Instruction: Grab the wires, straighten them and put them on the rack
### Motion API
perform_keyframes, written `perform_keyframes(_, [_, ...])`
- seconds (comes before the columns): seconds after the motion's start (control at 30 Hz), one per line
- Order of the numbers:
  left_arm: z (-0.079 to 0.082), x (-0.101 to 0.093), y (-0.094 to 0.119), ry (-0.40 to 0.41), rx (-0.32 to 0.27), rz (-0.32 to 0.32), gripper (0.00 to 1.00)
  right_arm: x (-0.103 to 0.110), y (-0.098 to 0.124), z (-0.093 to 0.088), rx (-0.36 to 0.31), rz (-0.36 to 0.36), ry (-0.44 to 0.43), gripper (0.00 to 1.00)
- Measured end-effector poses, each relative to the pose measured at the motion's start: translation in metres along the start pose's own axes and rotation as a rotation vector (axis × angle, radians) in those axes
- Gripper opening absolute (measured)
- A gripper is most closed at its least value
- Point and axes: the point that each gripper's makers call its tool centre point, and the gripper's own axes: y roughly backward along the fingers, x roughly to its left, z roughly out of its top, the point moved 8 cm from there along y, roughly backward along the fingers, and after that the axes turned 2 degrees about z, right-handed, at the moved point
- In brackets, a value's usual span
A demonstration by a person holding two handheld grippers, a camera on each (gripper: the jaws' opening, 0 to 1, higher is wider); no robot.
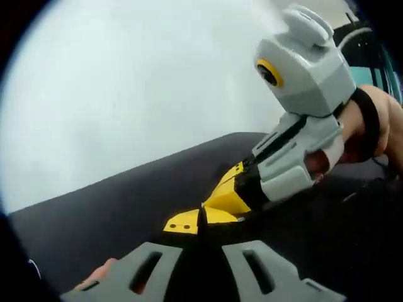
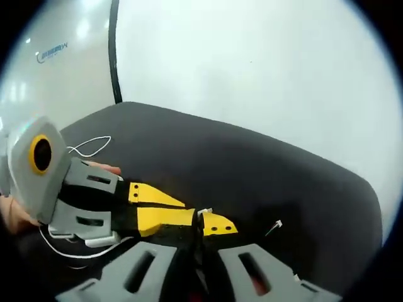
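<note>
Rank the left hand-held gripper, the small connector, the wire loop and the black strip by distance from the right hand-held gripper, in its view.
1. Left hand-held gripper, directly ahead, coming in from the left.
2. Connector, just to the right.
3. Wire loop, far left on the dark surface.
4. Black strip, up on the wall.

Your light is bright and even, with no single lamp in sight. The pale wall (image 1: 126, 94) in the left gripper view is washed out to a soft white haze, with no texture on it. In the right gripper view, small glare spots sit on the glossy panel (image 2: 56, 50) at the upper left. The dark surface (image 2: 252, 170) soaks up light, so you get almost no distinct shadows on it. The fisheye lens bends its far edge into a curve in both views. Your left claw (image 1: 211, 267), close to the lens, looks soft and blurred; the yellow parts beyond it are sharper.
</note>
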Motion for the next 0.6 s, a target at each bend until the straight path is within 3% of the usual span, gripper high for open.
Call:
perform_keyframes(0.03, [0.002, 0.002, 0.004, 0.127, 0.018, -0.008, 0.05, -0.004, 0.002, 0.002, 0.001, 0.011, -0.045, 0.00])
perform_keyframes(0.07, [0.004, 0.006, 0.008, 0.204, 0.038, -0.011, 0.06, -0.009, 0.005, 0.007, -0.038, -0.011, -0.068, 0.01])
perform_keyframes(0.13, [0.011, 0.013, 0.014, 0.260, 0.019, -0.004, 0.08, -0.017, 0.012, 0.016, -0.063, -0.074, -0.022, 0.01])
perform_keyframes(0.17, [0.013, 0.016, 0.016, 0.257, 0.028, 0.000, 0.08, -0.017, 0.017, 0.017, -0.061, -0.105, 0.018, 0.02])
perform_keyframes(0.2, [0.009, 0.017, 0.018, 0.240, 0.081, 0.021, 0.08, -0.012, 0.023, 0.015, -0.070, -0.118, 0.032, 0.03])
perform_keyframes(0.23, [0.007, 0.016, 0.018, 0.232, 0.093, 0.017, 0.07, -0.012, 0.022, 0.019, -0.065, -0.107, 0.026, 0.02])
perform_keyframes(0.33, [-0.002, 0.006, 0.011, 0.252, 0.212, -0.035, 0.04, 0.003, 0.016, 0.012, 0.034, 0.008, 0.033, 0.04])
perform_keyframes(0.4, [-0.002, 0.004, 0.008, 0.210, 0.194, -0.020, 0.04, -0.003, 0.008, 0.011, -0.017, -0.023, 0.086, 0.04])
perform_keyframes(0.5, [-0.001, 0.001, 0.008, 0.130, 0.177, 0.008, 0.05, 0.004, -0.001, -0.001, 0.061, -0.042, 0.098, 0.04])
perform_keyframes(0.53, [-0.001, 0.002, 0.008, 0.101, 0.161, 0.017, 0.05, 0.005, 0.001, 0.005, -0.002, -0.016, 0.155, 0.04])
perform_keyframes(0.6, [-0.001, 0.003, 0.010, 0.110, 0.172, 0.025, 0.05, 0.002, 0.008, 0.006, 0.031, -0.052, 0.055, 0.06])
